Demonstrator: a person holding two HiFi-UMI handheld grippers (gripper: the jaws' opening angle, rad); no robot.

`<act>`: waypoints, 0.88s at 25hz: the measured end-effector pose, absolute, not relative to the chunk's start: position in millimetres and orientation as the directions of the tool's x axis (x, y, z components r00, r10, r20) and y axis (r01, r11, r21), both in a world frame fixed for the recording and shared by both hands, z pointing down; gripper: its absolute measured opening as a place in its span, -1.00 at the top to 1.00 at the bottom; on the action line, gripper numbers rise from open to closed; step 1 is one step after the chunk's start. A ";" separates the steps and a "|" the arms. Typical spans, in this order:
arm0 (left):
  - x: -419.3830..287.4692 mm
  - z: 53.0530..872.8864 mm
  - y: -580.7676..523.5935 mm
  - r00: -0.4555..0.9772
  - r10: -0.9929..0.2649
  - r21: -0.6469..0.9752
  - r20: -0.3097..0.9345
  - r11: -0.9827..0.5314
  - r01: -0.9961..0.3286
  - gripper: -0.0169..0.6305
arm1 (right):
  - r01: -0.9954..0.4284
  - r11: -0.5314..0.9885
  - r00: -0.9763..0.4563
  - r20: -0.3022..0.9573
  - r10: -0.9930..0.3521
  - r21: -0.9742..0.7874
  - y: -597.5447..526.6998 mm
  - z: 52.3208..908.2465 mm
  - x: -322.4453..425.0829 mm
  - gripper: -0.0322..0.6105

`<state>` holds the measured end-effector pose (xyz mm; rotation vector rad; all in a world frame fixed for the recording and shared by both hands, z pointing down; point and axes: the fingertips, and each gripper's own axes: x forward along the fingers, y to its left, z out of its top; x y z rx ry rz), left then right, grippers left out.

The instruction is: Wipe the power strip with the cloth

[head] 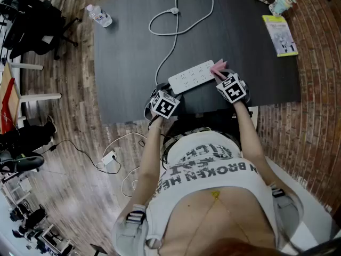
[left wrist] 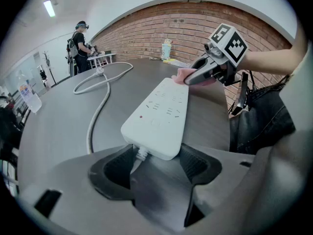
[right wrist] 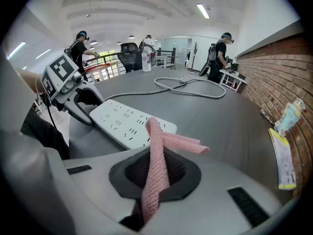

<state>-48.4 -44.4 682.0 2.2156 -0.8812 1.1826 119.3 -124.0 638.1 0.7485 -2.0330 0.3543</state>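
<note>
One white power strip is lying on the dark tabletop, its cord end sitting inside the left claw, whose jaws are gripping its sides. The right claw is clamping one pink cloth at the strip's other end.

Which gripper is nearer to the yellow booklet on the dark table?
Right. The right gripper, holding the pink cloth, is at the white power strip's end facing the yellow booklet; the left gripper grips the strip's cord end, farther away.
</note>
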 end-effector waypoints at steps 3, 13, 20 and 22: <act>-48.6 680.1 -43.6 0.422 -0.327 0.091 0.846 -0.691 -0.717 0.08 | -0.630 0.775 -0.416 0.823 -0.388 0.047 -123.9 637.6 118.7 0.85; -45.6 621.2 -54.3 0.473 -0.449 0.082 0.758 -0.654 -0.752 0.16 | -0.532 0.847 -0.566 0.746 -0.352 -0.004 -116.5 596.3 74.3 0.85; -29.6 566.3 -65.0 0.544 -0.581 0.105 0.605 -0.619 -0.778 0.78 | -0.445 0.895 -0.693 0.640 -0.334 -0.015 -105.3 560.6 37.9 0.85; -26.4 555.5 -66.9 0.554 -0.608 0.116 0.569 -0.607 -0.786 0.87 | -0.431 0.902 -0.715 0.612 -0.339 -0.003 -103.5 548.5 30.1 0.85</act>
